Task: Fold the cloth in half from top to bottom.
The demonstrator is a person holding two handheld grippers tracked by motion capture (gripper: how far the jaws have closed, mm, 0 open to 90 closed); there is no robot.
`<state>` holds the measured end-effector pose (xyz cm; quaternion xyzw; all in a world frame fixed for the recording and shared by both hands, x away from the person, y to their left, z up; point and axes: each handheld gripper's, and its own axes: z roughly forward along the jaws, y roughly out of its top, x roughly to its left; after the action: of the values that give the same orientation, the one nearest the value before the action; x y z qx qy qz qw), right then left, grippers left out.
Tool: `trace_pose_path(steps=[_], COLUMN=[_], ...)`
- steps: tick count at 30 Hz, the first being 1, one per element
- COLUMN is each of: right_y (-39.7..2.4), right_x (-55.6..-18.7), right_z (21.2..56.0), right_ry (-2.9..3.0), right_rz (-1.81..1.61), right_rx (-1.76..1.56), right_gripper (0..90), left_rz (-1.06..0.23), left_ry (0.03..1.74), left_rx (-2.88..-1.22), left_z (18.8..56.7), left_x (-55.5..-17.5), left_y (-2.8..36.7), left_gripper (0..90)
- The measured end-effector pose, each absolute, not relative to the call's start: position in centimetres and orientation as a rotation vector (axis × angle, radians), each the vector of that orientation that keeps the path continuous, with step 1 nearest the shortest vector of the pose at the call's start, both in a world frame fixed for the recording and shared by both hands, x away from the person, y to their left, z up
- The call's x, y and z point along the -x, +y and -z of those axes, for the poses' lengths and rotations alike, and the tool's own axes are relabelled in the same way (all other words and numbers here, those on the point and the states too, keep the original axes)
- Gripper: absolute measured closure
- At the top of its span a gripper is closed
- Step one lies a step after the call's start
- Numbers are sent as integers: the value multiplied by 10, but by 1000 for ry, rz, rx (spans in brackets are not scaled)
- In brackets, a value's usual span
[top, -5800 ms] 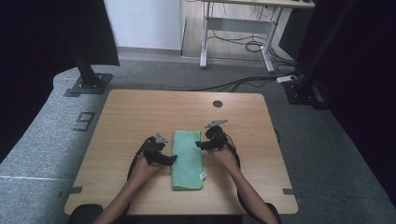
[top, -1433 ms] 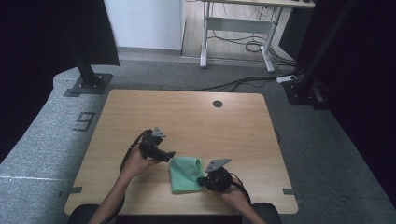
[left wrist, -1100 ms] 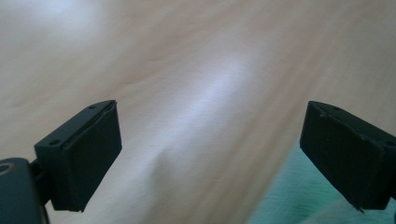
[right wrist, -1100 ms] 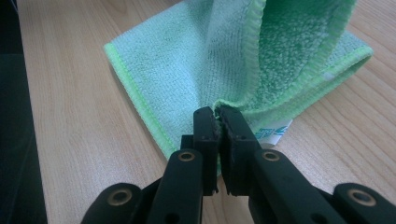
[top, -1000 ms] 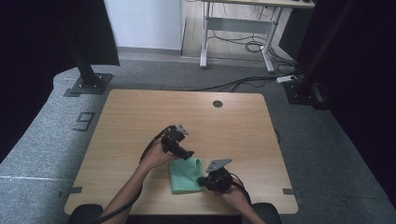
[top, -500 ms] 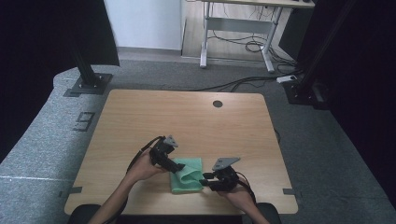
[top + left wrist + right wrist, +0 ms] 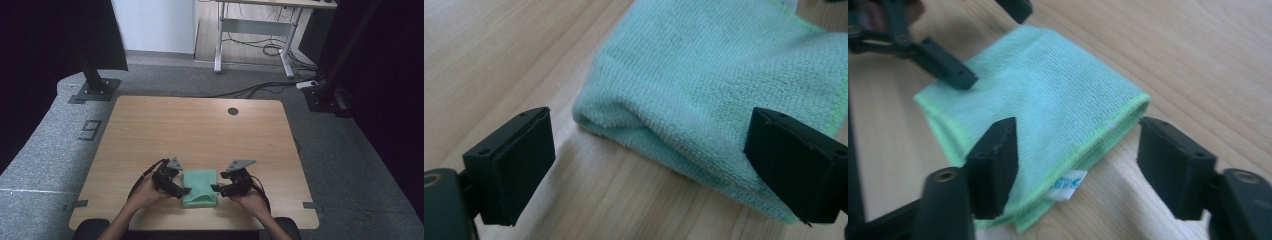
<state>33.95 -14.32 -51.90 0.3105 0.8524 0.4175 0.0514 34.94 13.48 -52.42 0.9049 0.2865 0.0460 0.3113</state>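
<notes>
Green terry, folded into a thick pad: that is the cloth (image 7: 200, 187) we are folding, lying on the wooden table (image 7: 200, 130) near its front edge. From the high view, our left gripper (image 7: 181, 190) sits at the cloth's left side and our right gripper (image 7: 214, 188) at its right side, both low over the wood.

In the left gripper view, the jaws stand wide and hold nothing; the cloth's rounded, doubled-over fold (image 7: 664, 135) lies between them, plush and looped.

In the right gripper view, the jaws have just been opening and now bracket the cloth's stitched edge (image 7: 1098, 137) without pressing it. A small white label (image 7: 1066, 184) pokes from the layers.

We judge one fold is just laid and released. Next we need both sets of jaws to pinch all layers together, since soft pile slips and splays.
</notes>
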Motion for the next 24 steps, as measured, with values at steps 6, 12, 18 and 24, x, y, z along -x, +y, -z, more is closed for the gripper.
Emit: trace_pose_path(steps=[6, 12, 18, 24], right_y=[-135, -137, -137, -137], right_x=[-333, -333, -333, -332], right_z=[533, 542, 544, 544], right_ry=[2630, 2625, 2615, 2609], right_rz=[-1141, -1079, -1073, -1065], right_rx=[-933, -938, -926, -923], right_gripper=[232, 219, 210, 204], left_rz=[-158, -177, -214, -354], left_ry=[778, 796, 797, 895], left_rx=[-2365, -2370, -2304, -2213], left_z=[527, 536, 523, 517], left_x=[-339, -339, -345, -361], left_y=[139, 138, 140, 145], left_gripper=[55, 44, 35, 50])
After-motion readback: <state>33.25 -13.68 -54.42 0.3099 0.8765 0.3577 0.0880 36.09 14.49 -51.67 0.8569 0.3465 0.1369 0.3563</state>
